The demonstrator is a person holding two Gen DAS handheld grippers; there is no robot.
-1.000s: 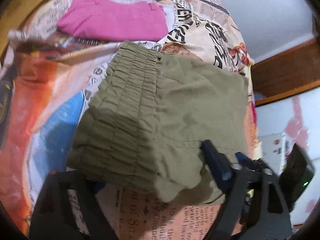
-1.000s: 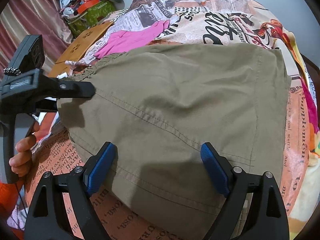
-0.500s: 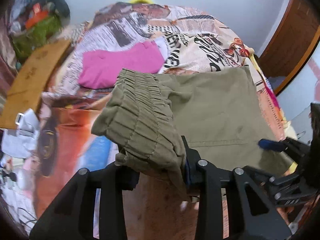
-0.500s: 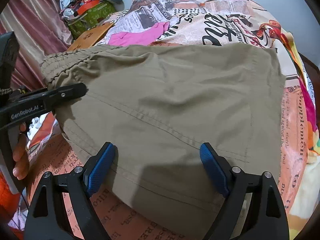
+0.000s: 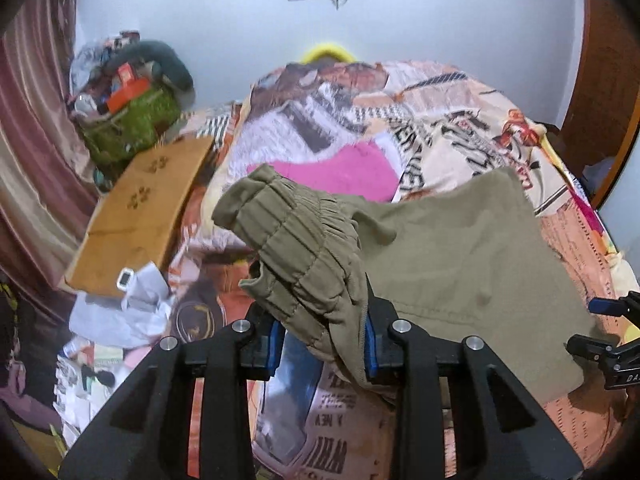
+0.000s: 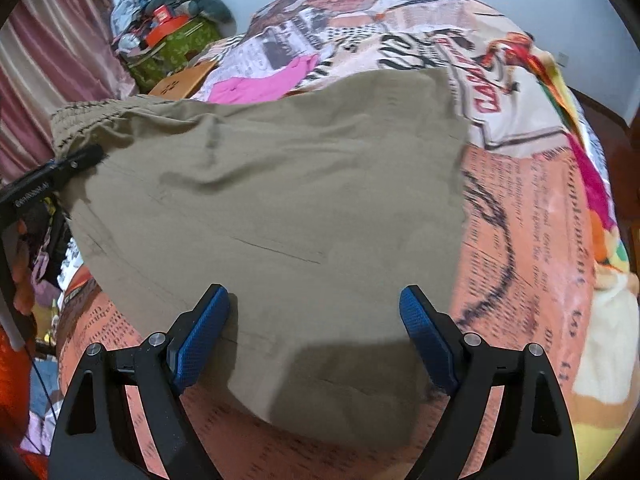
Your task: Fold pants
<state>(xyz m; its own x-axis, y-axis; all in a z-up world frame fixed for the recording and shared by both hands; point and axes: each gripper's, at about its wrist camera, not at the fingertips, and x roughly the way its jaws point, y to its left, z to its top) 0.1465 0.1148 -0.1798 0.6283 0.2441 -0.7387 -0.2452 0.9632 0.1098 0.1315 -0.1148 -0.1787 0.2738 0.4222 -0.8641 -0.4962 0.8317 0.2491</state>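
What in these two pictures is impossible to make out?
- Left wrist view: the bedspread under the olive pants is covered by them.
- Left wrist view: the left gripper is closing on the bunched waistband; cloth hides the pad contact.
- Right wrist view: the pants' near hem is cut off between the open right gripper fingers.
- Right wrist view: the pink garment is half hidden behind the pants.

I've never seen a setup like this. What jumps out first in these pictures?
The olive pants sprawl across a bed with a loud newspaper-print cover. The left hand-held gripper is closing on their gathered elastic waistband, lifted off the bed. The right hand-held gripper hovers wide open over the cloth's near edge, and a pink garment lies behind.
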